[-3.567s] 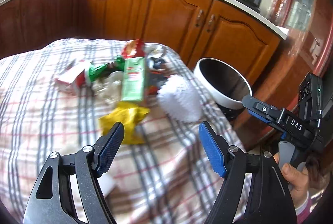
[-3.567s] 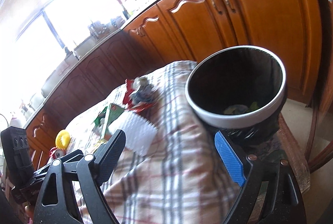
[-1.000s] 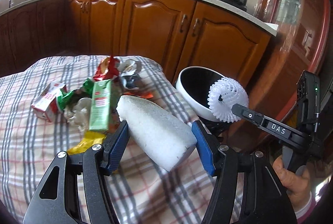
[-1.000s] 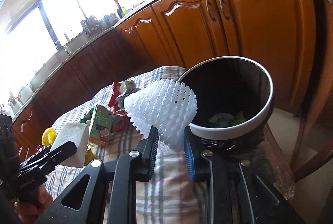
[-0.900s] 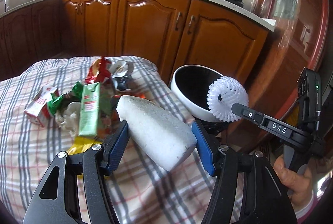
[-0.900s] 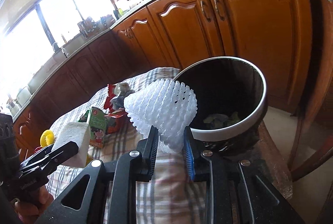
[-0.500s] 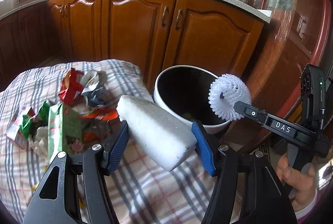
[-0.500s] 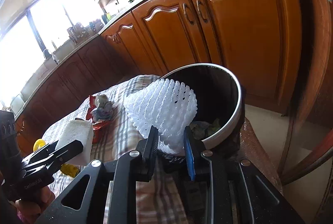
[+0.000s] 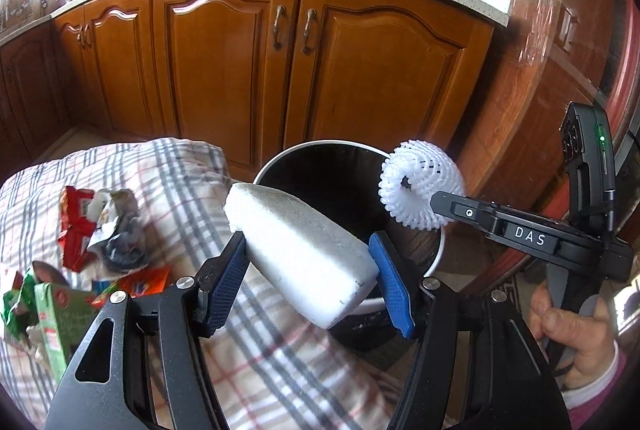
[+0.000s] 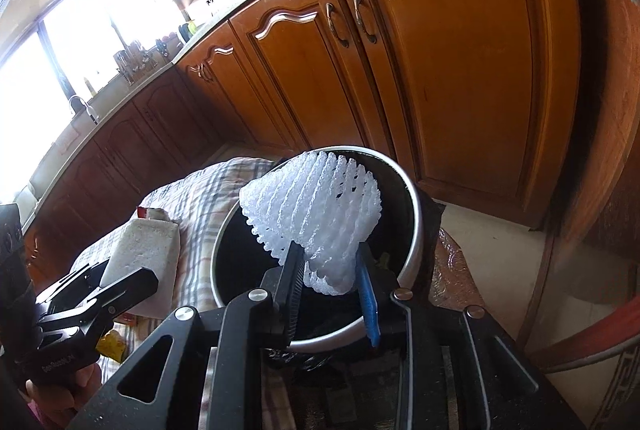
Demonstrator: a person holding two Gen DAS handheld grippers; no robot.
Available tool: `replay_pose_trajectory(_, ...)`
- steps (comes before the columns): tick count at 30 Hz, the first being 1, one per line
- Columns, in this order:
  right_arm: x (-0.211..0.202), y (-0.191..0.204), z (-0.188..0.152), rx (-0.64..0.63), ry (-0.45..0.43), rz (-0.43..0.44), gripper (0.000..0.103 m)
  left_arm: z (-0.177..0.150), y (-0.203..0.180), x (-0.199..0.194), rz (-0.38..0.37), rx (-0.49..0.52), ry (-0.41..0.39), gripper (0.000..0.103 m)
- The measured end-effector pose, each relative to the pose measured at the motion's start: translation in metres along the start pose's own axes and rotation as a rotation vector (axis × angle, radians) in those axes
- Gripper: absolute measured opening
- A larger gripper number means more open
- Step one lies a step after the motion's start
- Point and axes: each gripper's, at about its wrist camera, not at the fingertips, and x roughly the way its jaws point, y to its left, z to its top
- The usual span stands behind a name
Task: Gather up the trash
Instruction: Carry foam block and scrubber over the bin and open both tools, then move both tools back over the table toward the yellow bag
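Note:
My left gripper (image 9: 308, 270) is shut on a white foam block (image 9: 296, 246), held at the near left edge of the bin, partly over the checked cloth. The bin (image 9: 439, 250) is round and black inside, with a white rim. My right gripper (image 10: 328, 262) holds a white foam net sleeve (image 10: 316, 206) over the bin's (image 10: 414, 230) mouth. Its jaws are opening, and the pinched end of the net still sits between the pads. From the left wrist view the net (image 9: 420, 186) hangs above the bin's right side.
Loose trash lies on the checked tablecloth (image 9: 280, 362) to the left: a red wrapper (image 9: 76, 226), crumpled foil and a green carton (image 9: 56, 326). Wooden cabinets (image 9: 360, 78) stand behind the bin. A person's hand (image 9: 576, 346) grips the right tool.
Both grippers have carried their loads right, from above the cloth to the bin. The net now hangs over the bin's opening, and the right jaws stand slightly wider.

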Motion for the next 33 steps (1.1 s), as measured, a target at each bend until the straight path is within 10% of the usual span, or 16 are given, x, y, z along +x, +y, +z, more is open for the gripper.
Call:
replay_pose_trajectory(13, 0.021, -0.016, 0.014, 0.006, 0.049, 0.013, 0.031, 0.013, -0.015, 0.04, -0.007, 0.024, 0.058, 0.07)
replay_pose_trajectory(20, 0.024, -0.024, 0.02, 0.036, 0.047, 0.025, 0.059, 0.012, -0.017, 0.049, -0.013, 0.02, 0.092, 0.079)
replay_pose_trajectory(33, 0.0, -0.017, 0.01, 0.074, -0.007, 0.052, 0.075, -0.016, -0.004, 0.014, -0.005, -0.034, 0.074, 0.082)
